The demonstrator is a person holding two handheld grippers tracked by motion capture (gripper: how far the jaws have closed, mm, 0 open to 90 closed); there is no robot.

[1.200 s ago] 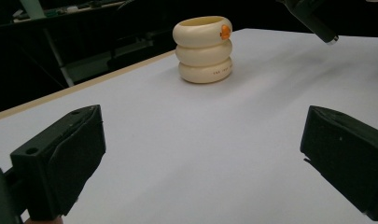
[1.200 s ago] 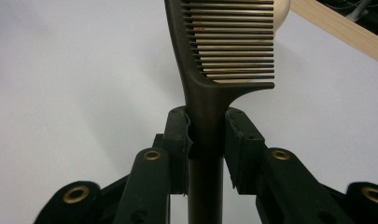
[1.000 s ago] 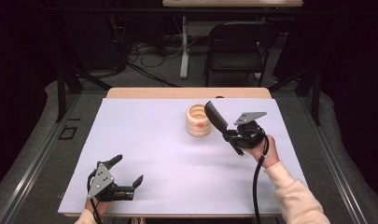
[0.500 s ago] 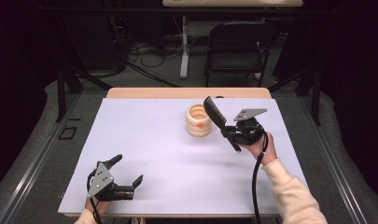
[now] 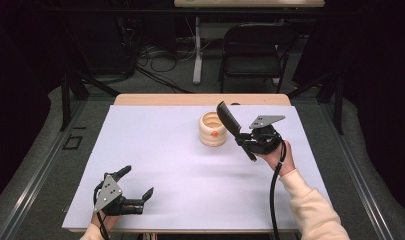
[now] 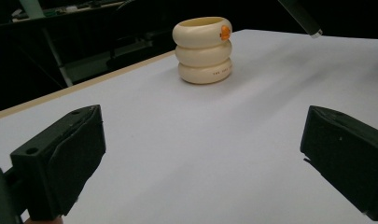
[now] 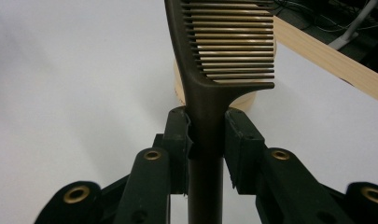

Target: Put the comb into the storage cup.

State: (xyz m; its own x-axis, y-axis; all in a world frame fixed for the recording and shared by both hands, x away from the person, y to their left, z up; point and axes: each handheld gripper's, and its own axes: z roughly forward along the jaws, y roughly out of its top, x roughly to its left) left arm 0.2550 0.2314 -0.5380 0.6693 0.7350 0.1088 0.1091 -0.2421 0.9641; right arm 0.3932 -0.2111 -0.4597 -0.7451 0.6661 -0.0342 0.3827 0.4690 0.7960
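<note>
A dark brown comb (image 5: 229, 121) is pinched by its handle in my right gripper (image 5: 242, 141), which is shut on it and held above the table's right half. The comb's toothed end points up and left, just right of a cream ribbed cup (image 5: 212, 129) with an orange dot. In the right gripper view the comb (image 7: 210, 70) rises between the pads of the gripper (image 7: 206, 126), with the cup (image 7: 252, 99) behind its teeth. My left gripper (image 5: 137, 181) rests open near the front left corner, and nothing is between its jaws. In the left gripper view that gripper (image 6: 203, 154) faces the cup (image 6: 204, 50).
A white sheet (image 5: 160, 150) covers the wooden table (image 5: 200, 99). A black chair (image 5: 252, 50) and floor cables (image 5: 155, 55) lie beyond the far edge. The comb's tip (image 6: 301, 16) shows at the top right of the left gripper view.
</note>
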